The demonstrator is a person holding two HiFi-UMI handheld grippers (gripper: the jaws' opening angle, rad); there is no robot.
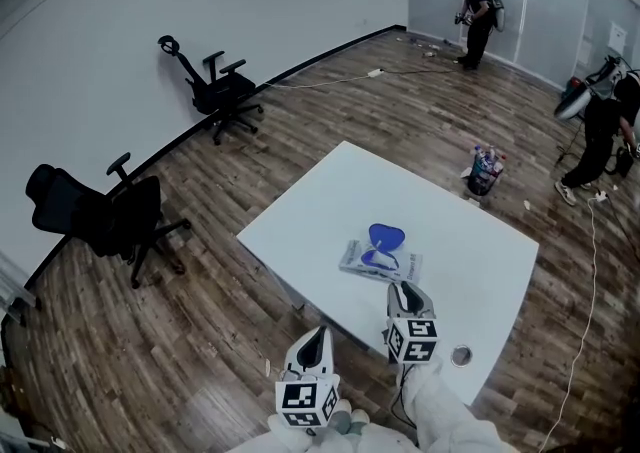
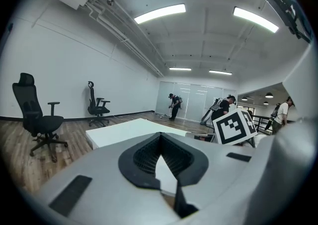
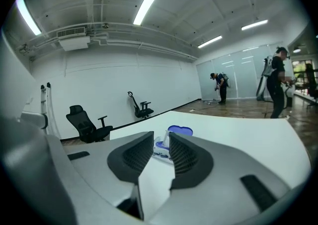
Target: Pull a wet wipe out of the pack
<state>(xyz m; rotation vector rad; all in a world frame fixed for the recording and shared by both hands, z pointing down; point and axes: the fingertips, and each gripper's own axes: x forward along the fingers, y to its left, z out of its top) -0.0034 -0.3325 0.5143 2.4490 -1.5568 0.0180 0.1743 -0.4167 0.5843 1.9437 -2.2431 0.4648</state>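
Observation:
The wet wipe pack (image 1: 378,261) lies flat near the middle of the white table (image 1: 330,201), with its blue lid (image 1: 386,235) flipped open toward the far side. My right gripper (image 1: 403,291) hovers just short of the pack's near edge, jaws a narrow gap apart with nothing between them. In the right gripper view the pack (image 3: 159,150) and lid (image 3: 180,130) show through that gap of the right gripper (image 3: 160,139). My left gripper (image 1: 318,333) hangs off the table's near-left edge, apart from the pack. Its tips (image 2: 160,135) meet, holding nothing.
Two black office chairs (image 1: 225,91) (image 1: 110,216) stand by the left wall. A bucket of bottles (image 1: 485,171) sits on the floor beyond the table. Two people (image 1: 475,16) (image 1: 605,131) are at the far right. A round grommet (image 1: 461,354) sits near the table's front corner.

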